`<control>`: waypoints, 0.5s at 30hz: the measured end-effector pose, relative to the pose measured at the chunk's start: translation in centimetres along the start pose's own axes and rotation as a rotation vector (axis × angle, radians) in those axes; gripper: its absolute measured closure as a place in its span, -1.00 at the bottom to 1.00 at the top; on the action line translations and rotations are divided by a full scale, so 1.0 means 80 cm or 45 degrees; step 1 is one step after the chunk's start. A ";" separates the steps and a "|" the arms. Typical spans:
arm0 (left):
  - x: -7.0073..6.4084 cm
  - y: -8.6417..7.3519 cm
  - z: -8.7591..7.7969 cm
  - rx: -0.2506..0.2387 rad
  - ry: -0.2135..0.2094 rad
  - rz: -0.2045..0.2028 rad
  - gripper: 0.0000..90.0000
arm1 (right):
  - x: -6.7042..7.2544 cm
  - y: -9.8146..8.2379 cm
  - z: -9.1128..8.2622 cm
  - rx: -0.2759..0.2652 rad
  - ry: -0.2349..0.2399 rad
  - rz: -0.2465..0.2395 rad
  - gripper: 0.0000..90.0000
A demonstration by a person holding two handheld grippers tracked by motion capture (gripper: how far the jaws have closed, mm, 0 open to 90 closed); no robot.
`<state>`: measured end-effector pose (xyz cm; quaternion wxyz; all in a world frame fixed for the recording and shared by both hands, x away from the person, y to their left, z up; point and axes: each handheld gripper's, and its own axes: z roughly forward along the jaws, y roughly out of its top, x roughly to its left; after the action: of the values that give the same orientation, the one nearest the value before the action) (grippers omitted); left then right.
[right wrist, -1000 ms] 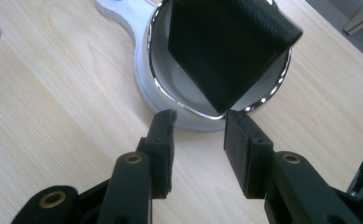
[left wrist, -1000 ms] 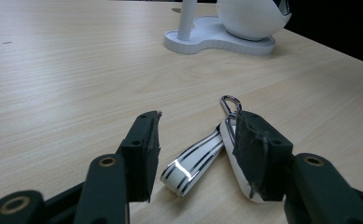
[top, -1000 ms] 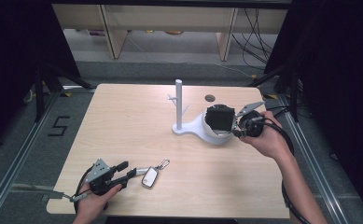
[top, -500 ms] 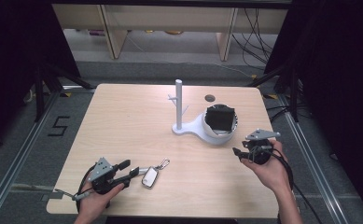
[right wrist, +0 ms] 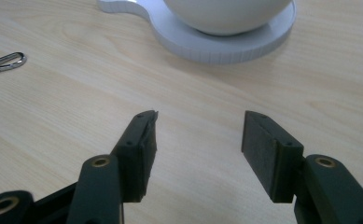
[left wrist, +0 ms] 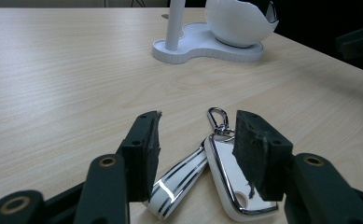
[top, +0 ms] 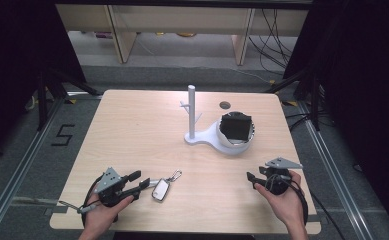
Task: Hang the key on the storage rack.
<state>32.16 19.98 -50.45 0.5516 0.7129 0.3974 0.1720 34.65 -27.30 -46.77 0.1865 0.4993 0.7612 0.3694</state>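
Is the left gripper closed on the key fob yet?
Not yet. The left gripper is open: its pads straddle the key fob with gaps showing.

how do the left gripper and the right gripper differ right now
The left gripper has the white car key lying between its jaws; the right gripper has bare table between its jaws. The left gripper sits at the table's near left, the right gripper at the near right, close to the white stand. Both are open and hand-held.

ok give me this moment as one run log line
left gripper: open, key fob between jaws, not pressed | right gripper: jaws just opened, nothing between, low over table | white stand: untouched
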 end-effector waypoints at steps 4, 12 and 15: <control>-0.006 0.010 0.000 0.039 -0.017 0.014 0.12 | 0.000 -0.007 0.003 0.042 -0.006 0.021 0.02; -0.022 0.039 0.024 0.170 -0.080 0.061 0.11 | 0.004 -0.009 -0.001 0.048 -0.030 -0.018 -0.01; -0.030 0.057 0.044 0.256 -0.113 0.103 0.09 | 0.005 -0.009 -0.006 0.064 -0.028 0.015 -0.02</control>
<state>34.78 15.53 -46.96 0.4868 0.7870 0.3590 0.1217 33.70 -27.29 -46.98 0.1802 0.5124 0.7652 0.3456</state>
